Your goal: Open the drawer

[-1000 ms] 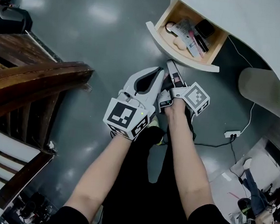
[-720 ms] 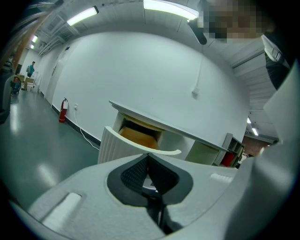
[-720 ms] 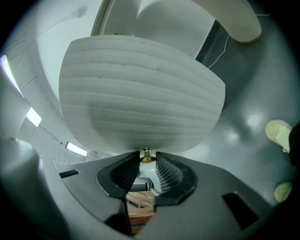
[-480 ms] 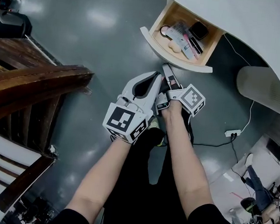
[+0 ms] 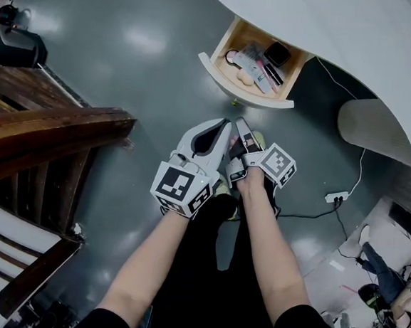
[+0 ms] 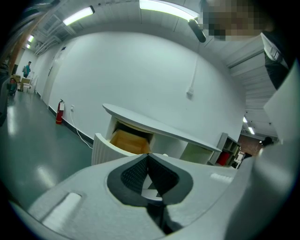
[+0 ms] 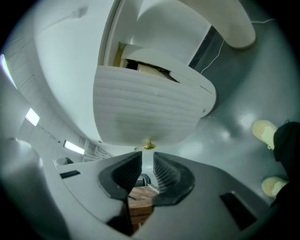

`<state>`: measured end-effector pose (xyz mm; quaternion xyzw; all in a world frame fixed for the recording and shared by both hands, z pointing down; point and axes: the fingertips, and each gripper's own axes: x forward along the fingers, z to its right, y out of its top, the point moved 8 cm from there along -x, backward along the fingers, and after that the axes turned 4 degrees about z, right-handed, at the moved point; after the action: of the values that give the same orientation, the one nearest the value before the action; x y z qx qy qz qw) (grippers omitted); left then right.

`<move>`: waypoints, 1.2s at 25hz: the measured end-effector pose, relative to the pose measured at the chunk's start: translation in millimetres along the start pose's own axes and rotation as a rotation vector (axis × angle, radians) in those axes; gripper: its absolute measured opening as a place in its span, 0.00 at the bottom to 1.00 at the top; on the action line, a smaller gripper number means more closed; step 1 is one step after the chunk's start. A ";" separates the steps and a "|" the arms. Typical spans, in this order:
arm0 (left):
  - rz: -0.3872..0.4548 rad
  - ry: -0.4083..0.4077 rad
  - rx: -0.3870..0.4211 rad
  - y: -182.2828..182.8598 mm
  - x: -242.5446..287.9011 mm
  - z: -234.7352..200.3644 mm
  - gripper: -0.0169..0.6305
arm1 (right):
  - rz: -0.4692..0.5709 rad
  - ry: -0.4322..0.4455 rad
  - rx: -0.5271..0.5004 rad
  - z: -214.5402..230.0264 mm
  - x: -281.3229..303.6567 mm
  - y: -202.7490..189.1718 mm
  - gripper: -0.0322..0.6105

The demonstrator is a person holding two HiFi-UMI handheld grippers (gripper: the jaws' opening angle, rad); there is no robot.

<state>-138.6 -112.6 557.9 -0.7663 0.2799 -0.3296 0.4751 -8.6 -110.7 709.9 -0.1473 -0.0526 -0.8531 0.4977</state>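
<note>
The drawer (image 5: 253,65) stands pulled out from the white curved desk (image 5: 359,37), with several small items inside. Its ribbed white front (image 7: 150,110) carries a small brass knob (image 7: 149,145), which also shows as the knob (image 5: 234,103) from above. My right gripper (image 5: 242,123) points at that front; its jaws are closing, with a narrow gap and nothing between them (image 7: 147,165). The knob sits just beyond the tips, apart from them. My left gripper (image 5: 227,124) is beside the right one, shut and empty, with its pads meeting (image 6: 148,158).
A dark wooden chair (image 5: 51,132) fills the left side. The desk's white leg (image 5: 373,128) stands at the right, with a power strip (image 5: 337,197) and its cable on the grey floor. A black bag (image 5: 16,43) lies at the upper left. The person's shoes (image 7: 265,131) are below.
Both grippers have drawn back from the drawer, so the gap between the right tips and the front has widened. The right jaws stand narrower than before.
</note>
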 end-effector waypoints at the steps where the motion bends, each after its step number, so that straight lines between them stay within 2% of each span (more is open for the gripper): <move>1: -0.001 -0.002 0.001 4.2 -3.0 3.5 0.04 | -0.008 -0.008 -0.012 -5.0 -6.0 -0.6 0.17; 10: 0.002 -0.009 0.008 65.2 -39.1 38.8 0.04 | -0.095 0.013 -0.188 -98.0 -57.3 -0.9 0.10; 15: 0.018 -0.034 0.017 110.0 -59.4 61.3 0.04 | -0.127 0.040 -0.375 -165.7 -89.8 5.1 0.09; 25: 0.053 -0.042 0.040 190.6 -89.8 96.4 0.04 | -0.093 0.135 -0.630 -291.9 -137.8 27.2 0.08; 30: 0.059 -0.059 0.066 223.6 -96.1 110.9 0.04 | -0.061 0.168 -0.718 -341.2 -157.2 34.9 0.08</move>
<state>-139.1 -68.6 294.1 -0.7512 0.2772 -0.3018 0.5175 26.2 -77.7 335.7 -0.2404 0.2867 -0.8409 0.3910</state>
